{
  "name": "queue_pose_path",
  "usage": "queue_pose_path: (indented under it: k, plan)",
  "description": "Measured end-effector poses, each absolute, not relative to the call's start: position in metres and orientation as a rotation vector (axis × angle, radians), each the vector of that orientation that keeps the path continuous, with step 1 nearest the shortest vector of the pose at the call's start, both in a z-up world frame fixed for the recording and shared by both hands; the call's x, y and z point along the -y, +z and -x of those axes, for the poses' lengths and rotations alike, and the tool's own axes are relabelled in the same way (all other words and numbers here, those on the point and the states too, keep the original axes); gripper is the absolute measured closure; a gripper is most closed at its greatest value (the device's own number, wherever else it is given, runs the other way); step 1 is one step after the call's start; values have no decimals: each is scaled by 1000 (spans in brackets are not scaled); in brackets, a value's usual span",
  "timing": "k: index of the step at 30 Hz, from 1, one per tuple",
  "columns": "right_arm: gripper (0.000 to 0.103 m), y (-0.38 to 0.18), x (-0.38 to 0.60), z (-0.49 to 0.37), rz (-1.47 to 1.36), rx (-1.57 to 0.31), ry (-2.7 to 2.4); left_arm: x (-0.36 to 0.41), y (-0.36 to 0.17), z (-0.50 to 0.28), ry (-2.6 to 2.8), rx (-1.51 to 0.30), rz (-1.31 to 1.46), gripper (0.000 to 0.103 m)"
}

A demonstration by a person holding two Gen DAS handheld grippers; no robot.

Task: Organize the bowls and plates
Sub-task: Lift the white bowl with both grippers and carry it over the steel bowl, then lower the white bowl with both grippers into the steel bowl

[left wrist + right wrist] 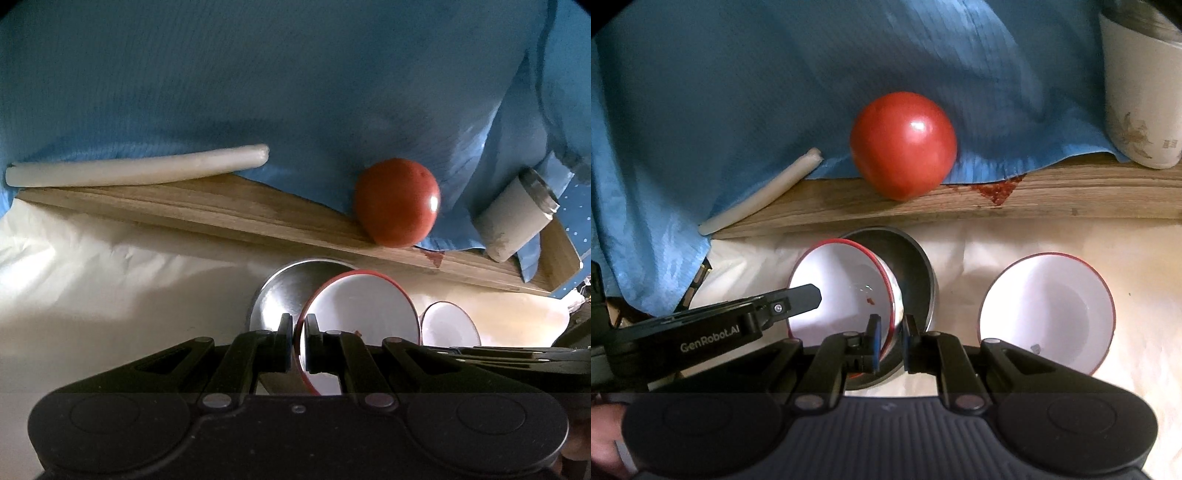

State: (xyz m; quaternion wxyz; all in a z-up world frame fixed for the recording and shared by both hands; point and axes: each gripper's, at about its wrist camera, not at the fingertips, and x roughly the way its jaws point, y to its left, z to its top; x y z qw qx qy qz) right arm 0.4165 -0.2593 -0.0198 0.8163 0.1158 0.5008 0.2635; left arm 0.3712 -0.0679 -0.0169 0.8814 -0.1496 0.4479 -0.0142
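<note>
A red-rimmed white bowl (842,288) is tilted inside the steel bowl (916,280), its mouth facing left. Its rim is pinched by the left gripper (300,339); both rims are clamped by the right gripper (891,343). A second red-rimmed bowl (1047,314) stands right.

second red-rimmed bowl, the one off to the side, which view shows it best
Right wrist view: the second red-rimmed bowl shows its whole white inside, standing apart from the steel bowl. Left wrist view catches only a small part at the right.
</note>
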Motion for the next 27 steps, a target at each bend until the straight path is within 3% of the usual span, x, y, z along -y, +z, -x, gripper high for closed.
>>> queue_pose_path:
  k: [27]
  plan:
    - [86,-29,248,-423,-238,-1082,570,62,-35,-380,20,-1037,346,98]
